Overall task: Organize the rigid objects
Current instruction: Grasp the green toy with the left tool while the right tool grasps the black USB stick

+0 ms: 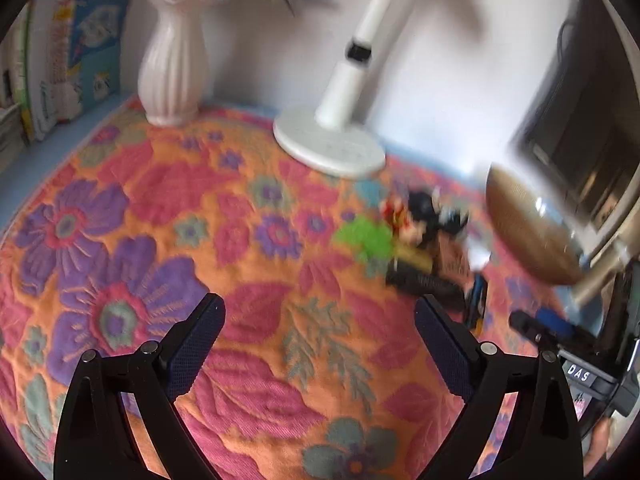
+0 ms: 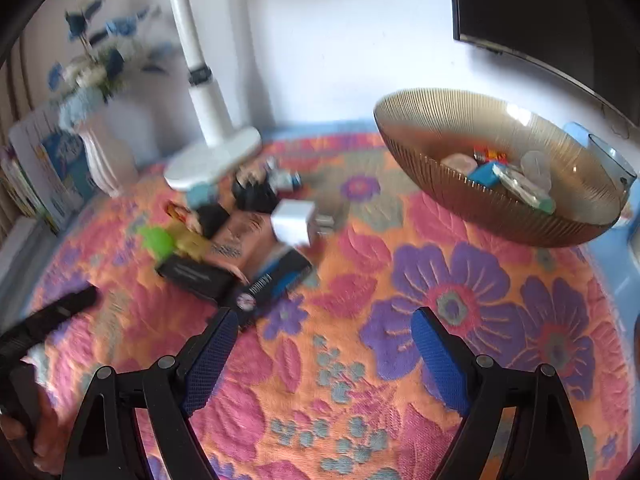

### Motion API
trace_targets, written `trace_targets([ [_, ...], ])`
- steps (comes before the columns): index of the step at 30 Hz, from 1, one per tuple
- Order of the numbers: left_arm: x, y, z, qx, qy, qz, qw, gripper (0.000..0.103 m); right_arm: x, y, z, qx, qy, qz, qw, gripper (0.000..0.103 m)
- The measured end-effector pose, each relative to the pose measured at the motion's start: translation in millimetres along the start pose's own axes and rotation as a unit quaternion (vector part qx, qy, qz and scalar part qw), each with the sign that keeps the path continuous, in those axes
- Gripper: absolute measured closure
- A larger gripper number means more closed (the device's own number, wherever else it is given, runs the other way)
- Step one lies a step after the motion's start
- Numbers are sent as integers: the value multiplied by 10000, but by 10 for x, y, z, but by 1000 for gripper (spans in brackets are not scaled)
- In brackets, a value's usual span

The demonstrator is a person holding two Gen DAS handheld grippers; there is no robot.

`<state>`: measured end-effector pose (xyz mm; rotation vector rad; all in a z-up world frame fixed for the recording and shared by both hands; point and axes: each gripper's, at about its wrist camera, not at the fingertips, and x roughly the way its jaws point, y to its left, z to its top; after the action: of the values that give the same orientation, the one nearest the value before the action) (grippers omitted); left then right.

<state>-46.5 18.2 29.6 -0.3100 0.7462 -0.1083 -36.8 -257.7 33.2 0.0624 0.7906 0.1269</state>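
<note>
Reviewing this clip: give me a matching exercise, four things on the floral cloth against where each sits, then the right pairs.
Things:
1. white charger cube
2. ribbed bowl
3. white vase
4. lamp base

Places:
A. beside the books, far left
B. in the pile of small items
C. against the wall, behind the pile
D. right side, already holding items

Pairs: 1-B, 2-D, 3-A, 4-C

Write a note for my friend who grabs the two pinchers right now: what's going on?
Left gripper: open, empty, over the flowery cloth.
Right gripper: open, empty, over the same cloth.
Things: a pile of small items lies by the white lamp base, including a white charger cube and a green toy.
Done: some bits already sit in the brown ribbed bowl.
Left: move the pile into the bowl, probably.
</note>
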Motion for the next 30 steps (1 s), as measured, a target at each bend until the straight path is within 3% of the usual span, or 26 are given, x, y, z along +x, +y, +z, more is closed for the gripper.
trace_targets([
  [9,43,9,-5,-38,227,-82,9997,7,47,50,-28,-141,104,-138,9998,15],
  [11,97,-20,20,48,567,5,9984,8,26,103,-22,-214,166,-171,9995,15],
  [13,138,-97,64,449,1103,31,9929,9,15,123,10,-2,508,46,9987,15],
  [14,130,-191,135,877,1277,214,9877,9,-2,137,26,92,603,177,9980,15],
  [16,123,-321,266,1499,1307,394,9792,9,0,233,90,181,760,273,9966,15],
  [17,145,-382,367,1814,1344,336,9736,9,32,290,121,185,851,237,9959,15],
  [20,268,-418,550,2123,1318,-112,9682,9,154,405,157,352,958,255,9944,15],
  [23,566,-434,625,2372,1465,-504,9590,21,254,492,97,398,918,-2,9950,15],
  [26,829,-461,638,2523,1603,-604,9524,29,337,523,-21,566,829,-255,9946,18],
  [30,1081,-449,676,2423,1702,-940,9505,35,365,630,-20,290,668,-704,9949,37],
])
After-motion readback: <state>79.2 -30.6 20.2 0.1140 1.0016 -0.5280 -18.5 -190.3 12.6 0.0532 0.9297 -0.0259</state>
